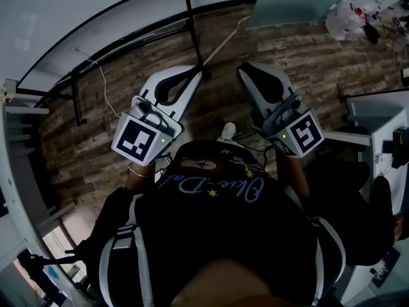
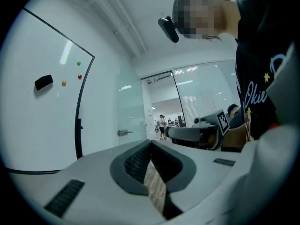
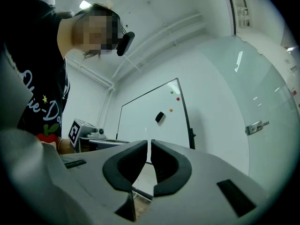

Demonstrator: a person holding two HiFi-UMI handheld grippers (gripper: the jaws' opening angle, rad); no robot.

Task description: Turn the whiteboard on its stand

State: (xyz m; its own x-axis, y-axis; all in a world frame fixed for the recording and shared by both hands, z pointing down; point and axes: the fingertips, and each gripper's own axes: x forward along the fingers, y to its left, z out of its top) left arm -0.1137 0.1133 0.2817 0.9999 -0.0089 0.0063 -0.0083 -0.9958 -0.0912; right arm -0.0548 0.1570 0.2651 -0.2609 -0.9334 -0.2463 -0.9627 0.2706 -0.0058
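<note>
The whiteboard [image 1: 77,18], white with a black frame, stands on its black stand [image 1: 190,24] ahead and to my left. It fills the left of the left gripper view [image 2: 42,121] and sits centre in the right gripper view [image 3: 145,121], with a black eraser [image 3: 160,117] and coloured magnets on it. My left gripper [image 1: 198,74] and right gripper [image 1: 246,69] are held side by side in front of the person, short of the board and touching nothing. The left gripper's [image 2: 151,142] jaws meet; the right gripper's [image 3: 149,142] leave only a hairline slit. Both are empty.
A white cable [image 1: 223,40] runs across the wood floor [image 1: 300,50] near the stand's foot [image 1: 77,98]. A frosted glass door with a handle [image 2: 123,132] is beyond the board. A white desk [image 1: 377,126] and a plastic bag [image 1: 358,11] are at right.
</note>
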